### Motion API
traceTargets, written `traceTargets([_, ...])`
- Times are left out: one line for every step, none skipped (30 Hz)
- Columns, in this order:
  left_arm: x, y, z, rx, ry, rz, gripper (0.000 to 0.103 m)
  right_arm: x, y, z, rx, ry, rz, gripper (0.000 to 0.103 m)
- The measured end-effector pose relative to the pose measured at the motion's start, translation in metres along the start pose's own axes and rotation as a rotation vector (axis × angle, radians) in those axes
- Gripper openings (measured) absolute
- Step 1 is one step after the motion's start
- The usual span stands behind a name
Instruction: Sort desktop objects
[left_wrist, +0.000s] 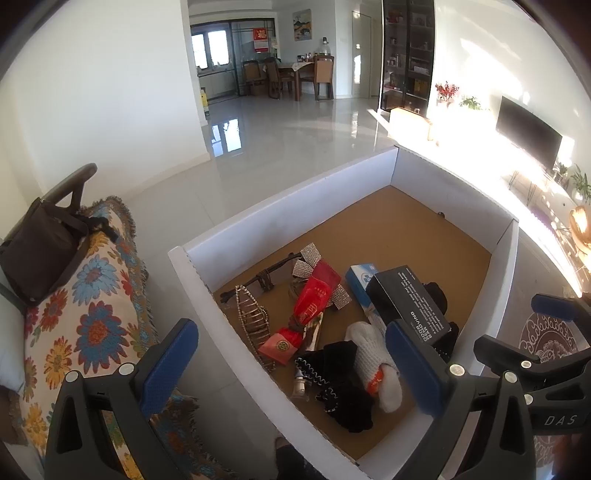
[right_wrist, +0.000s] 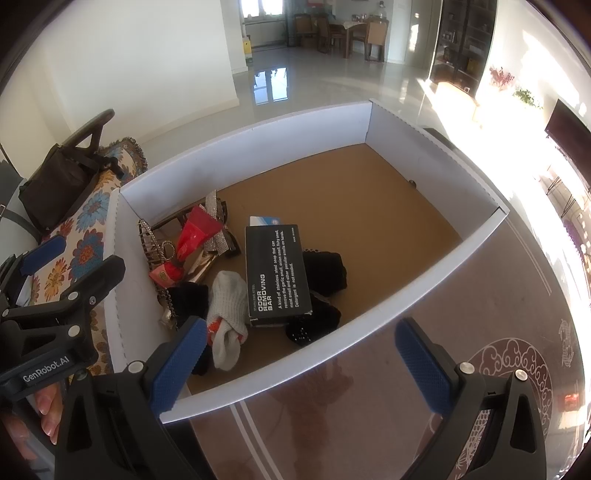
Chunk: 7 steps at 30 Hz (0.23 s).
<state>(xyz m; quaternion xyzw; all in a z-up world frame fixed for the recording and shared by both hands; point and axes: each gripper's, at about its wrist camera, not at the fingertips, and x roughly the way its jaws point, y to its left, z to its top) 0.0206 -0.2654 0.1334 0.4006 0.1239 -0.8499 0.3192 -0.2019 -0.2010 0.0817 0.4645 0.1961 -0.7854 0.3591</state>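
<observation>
While both grippers hang over the white cardboard box (right_wrist: 424, 236), its brown floor carries a heap of small things at the near left end. Going left to right in the right wrist view: a floral throw (right_wrist: 88, 221) with a dark bag (right_wrist: 59, 184) lies outside the box; the left gripper (left_wrist: 291, 365), marked "GenRobot.AI", has its blue pads spread wide with nothing between them. Inside come a rhinestone hair comb (right_wrist: 149, 240), red packets (right_wrist: 194, 230) with gold print too small to read, a white knit glove (right_wrist: 227, 306) with an orange patch, then a black carton (right_wrist: 275, 269) reading "ODOR REMOVING BAR" and "A kind of stainless steel soap", lying on black fabric (right_wrist: 325, 269) and overlapping a blue-and-white packet (right_wrist: 264, 220). The right gripper (right_wrist: 299, 362) also stands spread and empty above the box's near wall, over a brown patterned tabletop (right_wrist: 498, 332).
</observation>
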Motion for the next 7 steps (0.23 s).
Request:
traceTargets([0.0005,0.0001,-0.0001,-0.002,0.002,-0.008,0.103,0.0006,-0.0005,-0.0003,0.000,0.001,0.001,0.101])
traceTargets([0.0007,0.0007,-0.0002,-0.007,0.004,-0.019,0.103,0.0012,-0.0008,-0.0006,-0.001,0.003,0.001,0.101])
traceTargets([0.0001,0.0022,-0.0005,-0.021,0.001,-0.025,0.103,0.0018,-0.0008,-0.0009,-0.001,0.004,0.000,0.101])
traceTargets([-0.0015,0.0043,-0.0010,-0.040,-0.011,-0.021,0.103,0.0023,-0.0009,-0.0012,-0.002,0.005,0.000,0.101])
traceTargets([-0.0039,0.0060,-0.0016,-0.057,-0.028,-0.010,0.103,0.0028,-0.0012,-0.0012,-0.001,0.005,-0.001,0.101])
traceTargets([-0.0056,0.0062,-0.0018,-0.065,-0.040,0.001,0.103,0.0030,-0.0018,-0.0012,0.000,0.005,-0.001,0.101])
traceTargets([-0.0059,0.0057,-0.0014,-0.063,-0.039,0.000,0.103,0.0029,-0.0017,-0.0011,0.002,0.004,0.000,0.101])
